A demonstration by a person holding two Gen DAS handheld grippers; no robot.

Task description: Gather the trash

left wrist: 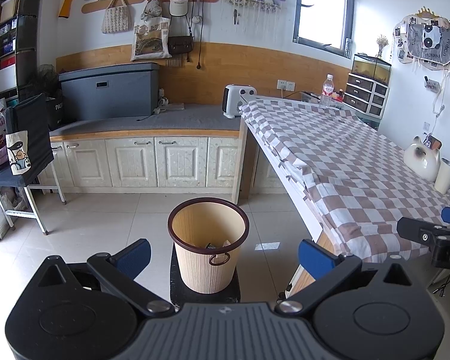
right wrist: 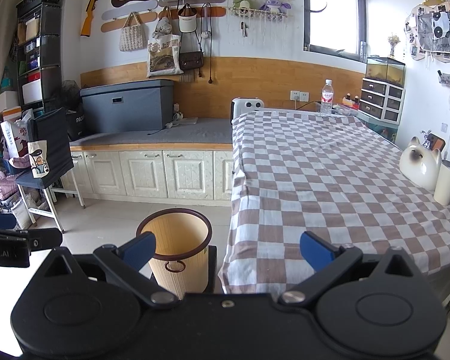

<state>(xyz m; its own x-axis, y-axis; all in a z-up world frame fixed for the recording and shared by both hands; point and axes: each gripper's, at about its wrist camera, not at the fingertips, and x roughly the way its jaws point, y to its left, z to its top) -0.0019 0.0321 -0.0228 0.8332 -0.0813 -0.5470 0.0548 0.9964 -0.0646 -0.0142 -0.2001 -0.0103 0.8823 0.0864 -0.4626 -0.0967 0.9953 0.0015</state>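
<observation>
Beige and ribbed, with a dark brown rim, the waste bin [left wrist: 208, 247] stands on a small black stand [left wrist: 177, 285] on the pale tiled floor [left wrist: 111, 219], just beside the near corner of our surface [right wrist: 330, 180], which is draped in a brown-and-white checked cloth. Looking down from our left claw [left wrist: 224, 255], we see a few small scraps lying at the bottom of the bin; what they are is too small to tell. Both claws are spread wide with nothing between their blue pads. Our left claw hangs above and in front of the bin. Our right claw [right wrist: 229, 250] hangs over the near edge of the checked cloth, with the bin at its left pad. On the far end of the surface stands a clear water bottle [right wrist: 327, 97]. Along the right edge sit a white ceramic cat [right wrist: 420, 165] and, touching it, a cream tumbler [right wrist: 448, 183].
</observation>
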